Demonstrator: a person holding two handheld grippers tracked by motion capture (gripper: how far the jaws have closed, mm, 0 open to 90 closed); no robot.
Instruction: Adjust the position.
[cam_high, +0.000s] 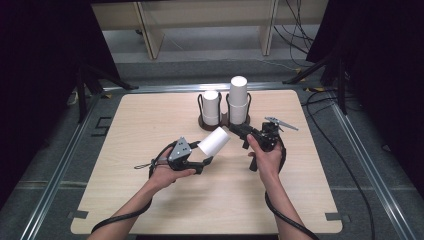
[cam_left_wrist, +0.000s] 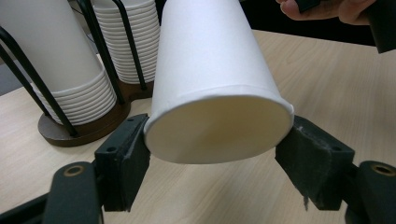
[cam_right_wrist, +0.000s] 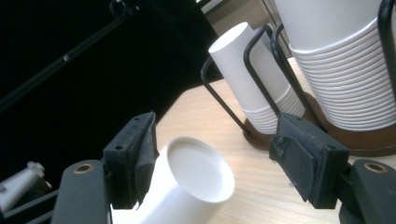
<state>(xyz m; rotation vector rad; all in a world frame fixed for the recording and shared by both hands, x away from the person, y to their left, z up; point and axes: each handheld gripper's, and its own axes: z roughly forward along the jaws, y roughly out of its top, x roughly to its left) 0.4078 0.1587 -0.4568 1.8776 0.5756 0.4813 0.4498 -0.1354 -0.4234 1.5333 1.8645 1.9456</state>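
1. Left gripper (cam_high: 202, 161): jaws clamped on the rim end of a white paper cup (cam_high: 214, 141). Its own view shows both pads against the rim and the rim pressed slightly oval.
2. The cup is in the air above the surface (cam_high: 150, 125), tilted, closed base pointing toward the cup holder (cam_high: 223, 120). The cup's far end is cut off by the frame top in the left gripper view.
3. Right gripper (cam_high: 239, 131): jaws apart, nothing between the pads. In its own view the cup's base sits low between the jaws, farther off, not touching as far as visible.
4. The holder carries 2 stacks of white cups: the left stack (cam_high: 211, 107) shorter, the right stack (cam_high: 239, 99) taller. The wire uprights hide parts of both.
5. Right gripper view: the left half is dark, background unreadable.
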